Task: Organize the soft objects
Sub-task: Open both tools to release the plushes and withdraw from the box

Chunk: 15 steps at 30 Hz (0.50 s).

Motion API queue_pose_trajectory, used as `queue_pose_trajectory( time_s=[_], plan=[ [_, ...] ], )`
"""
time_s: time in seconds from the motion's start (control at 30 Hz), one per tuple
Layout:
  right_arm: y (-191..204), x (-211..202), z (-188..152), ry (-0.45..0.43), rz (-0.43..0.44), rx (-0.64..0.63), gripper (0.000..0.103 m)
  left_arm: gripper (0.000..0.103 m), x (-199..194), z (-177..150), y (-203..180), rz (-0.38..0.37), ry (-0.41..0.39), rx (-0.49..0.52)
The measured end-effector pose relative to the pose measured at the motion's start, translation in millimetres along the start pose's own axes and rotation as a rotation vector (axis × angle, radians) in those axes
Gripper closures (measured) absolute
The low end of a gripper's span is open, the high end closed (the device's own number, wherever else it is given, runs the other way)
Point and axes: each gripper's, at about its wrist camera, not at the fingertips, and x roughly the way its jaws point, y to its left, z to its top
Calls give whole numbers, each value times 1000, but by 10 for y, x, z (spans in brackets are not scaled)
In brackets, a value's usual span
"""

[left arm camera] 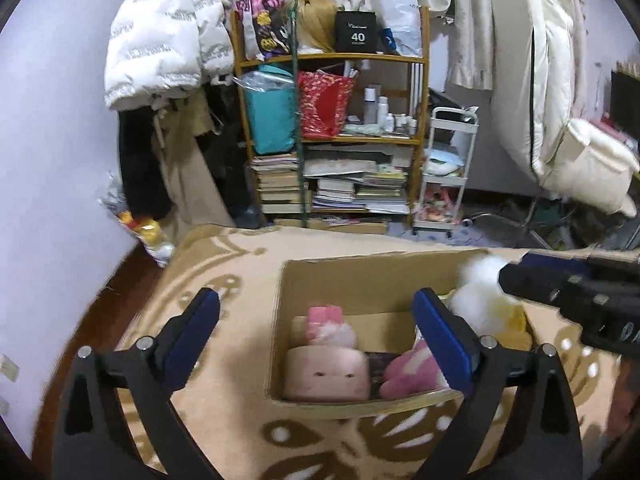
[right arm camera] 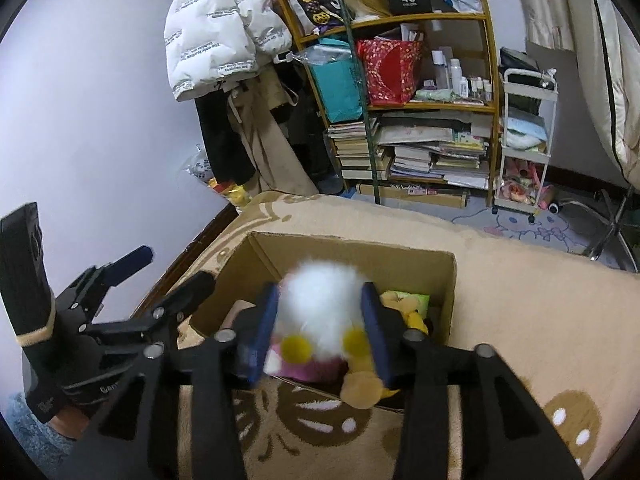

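The left gripper (left arm camera: pixel 316 320) is hanging wide apart over the near edge of the cardboard box (left arm camera: pixel 352 276), with nothing between its blue pads. Inside the box a round pink doll face (left arm camera: pixel 326 376) is lying at the front, with a small pink and white fluffy toy (left arm camera: pixel 330 326) sitting on top of it and a pink striped plush (left arm camera: pixel 412 368) lying beside it. The right gripper (right arm camera: pixel 320 332) is sitting at the box's other side with a fluffy white toy (right arm camera: pixel 320 304) between its pads. That toy is round and fuzzy, with yellow spots low down. The pads are standing just beside the fur, and I cannot tell if they are pressing it. A yellow plush (right arm camera: pixel 404 304) is lying next to it in the box. The box is resting on a tan blanket (right arm camera: pixel 520 300) with brown shapes. Farther back a wooden shelf (left arm camera: pixel 332 120) is holding bags, bottles and stacked books, and a white coat (left arm camera: pixel 160 40) is hanging beside it.
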Motion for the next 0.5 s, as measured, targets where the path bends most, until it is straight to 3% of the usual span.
queue_pose_trajectory(
  time_s=[0.33, 0.4, 0.5],
  plan=[
    [201, -377, 78, -50, -30, -35, 6, 1, -542, 33, 283, 83, -47, -28],
    [246, -484, 75, -63, -38, -39, 0, 1, -697, 52, 329, 100, -63, -22],
    [317, -697, 69, -94, -53, -51, 0, 0, -930, 84, 376, 128, -90, -12]
  ],
)
